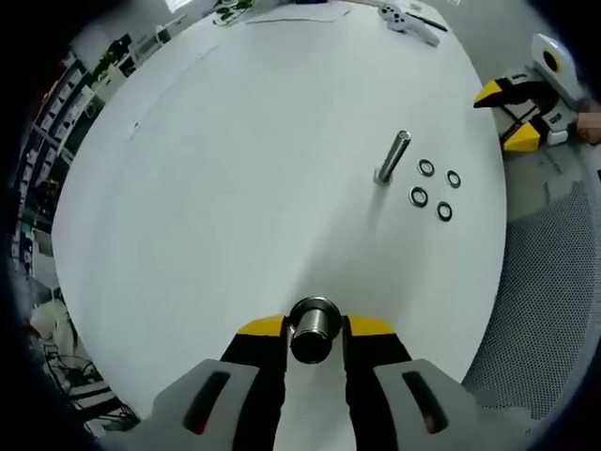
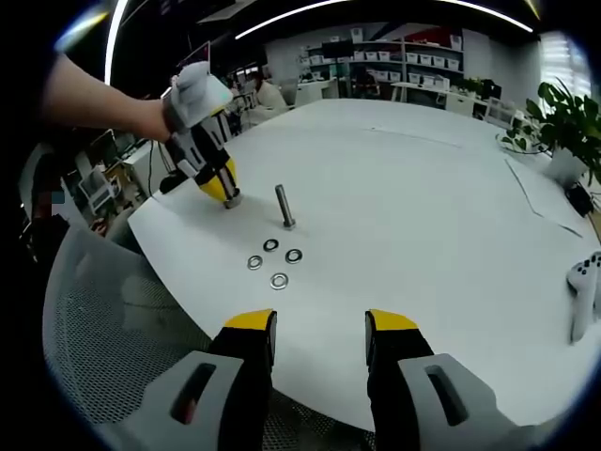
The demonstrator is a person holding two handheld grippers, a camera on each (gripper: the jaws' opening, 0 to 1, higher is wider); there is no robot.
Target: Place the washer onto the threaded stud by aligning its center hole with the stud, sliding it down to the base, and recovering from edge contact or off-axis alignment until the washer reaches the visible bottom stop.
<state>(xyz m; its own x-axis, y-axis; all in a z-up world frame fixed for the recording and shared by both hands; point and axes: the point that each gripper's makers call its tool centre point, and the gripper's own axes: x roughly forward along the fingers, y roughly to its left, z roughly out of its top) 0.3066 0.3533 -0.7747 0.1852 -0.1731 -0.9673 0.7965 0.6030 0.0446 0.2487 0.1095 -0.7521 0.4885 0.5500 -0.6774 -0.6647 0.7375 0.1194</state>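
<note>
On a round white worktop (image 1: 235,169), the left hand-held gripper (image 1: 315,331) pinches a short silver metal cylinder (image 1: 313,327) between its yellow-tipped jaws. Four small silver ring washers (image 2: 273,261) lie beside the upright threaded steel stud (image 2: 284,207), well ahead of the right hand-held gripper (image 2: 319,327), whose jaws stand spread, holding nothing.

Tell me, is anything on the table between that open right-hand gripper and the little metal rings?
Nothing visible is. The right gripper hangs open over bare white table, and the four small silver metal washers lie ahead of it beside the upright threaded steel stud.
</note>
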